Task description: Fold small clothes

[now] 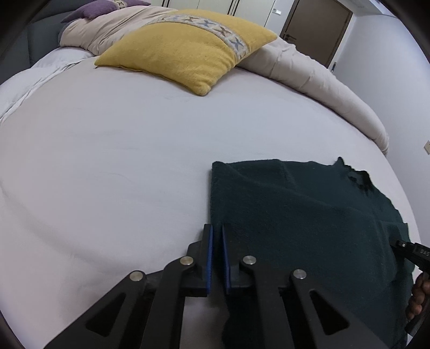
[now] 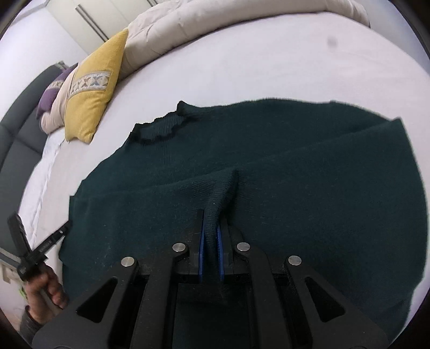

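Observation:
A dark green knitted sweater lies on the white bed sheet, partly folded, with its neckline at the far right. My left gripper is nearly shut at the sweater's left edge, with the edge seeming to sit between the blue pads. In the right wrist view the sweater fills the middle, neckline at upper left. My right gripper is shut on a raised pinch of the sweater's fabric. The left gripper also shows at the left edge of that view.
A yellow pillow and a rolled beige duvet lie at the far side of the bed. A purple pillow lies behind them. A brown door stands beyond the bed.

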